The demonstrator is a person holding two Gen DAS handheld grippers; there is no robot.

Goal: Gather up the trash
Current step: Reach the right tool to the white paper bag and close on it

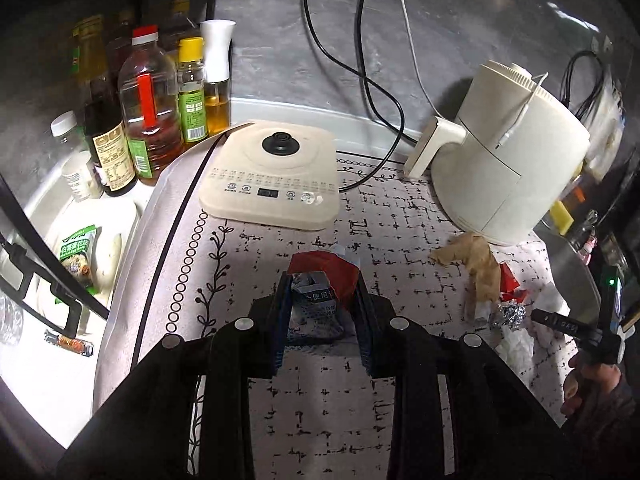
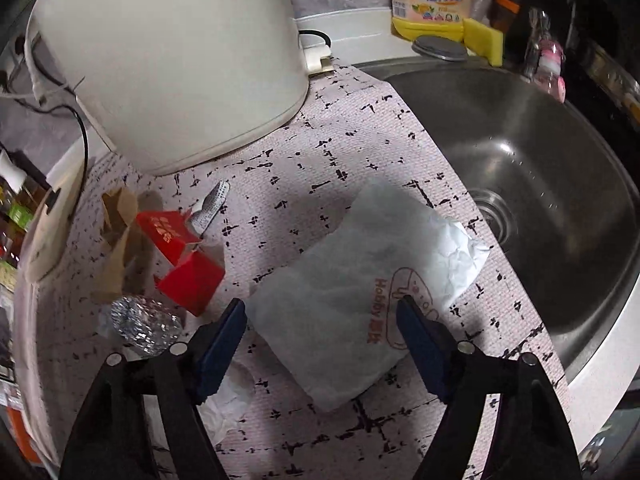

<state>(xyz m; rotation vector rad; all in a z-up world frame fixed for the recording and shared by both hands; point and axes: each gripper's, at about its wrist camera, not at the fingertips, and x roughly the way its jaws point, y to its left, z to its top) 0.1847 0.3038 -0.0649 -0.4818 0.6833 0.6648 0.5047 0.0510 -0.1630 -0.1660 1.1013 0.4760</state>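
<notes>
The left gripper (image 1: 322, 300) is pinching a crumpled red-and-white wrapper (image 1: 320, 280) printed with Chinese characters, holding it over the patterned counter mat (image 1: 320, 400) in front of the beige induction cooker (image 1: 272, 176). The right gripper (image 2: 322, 344) is hanging with jaws spread either side of a white paper bag (image 2: 352, 280) reading "Hobby" in red, lying on the mat beside the steel sink (image 2: 540, 160), though I cannot tell whether the pads are touching it. More trash is sitting left of the bag: a red carton (image 2: 180, 256), a foil ball (image 2: 140, 324), brown paper (image 2: 116, 240).

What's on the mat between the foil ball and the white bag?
In the right wrist view, the right gripper's left finger and bare mat lie between the foil ball and the white bag.
</notes>
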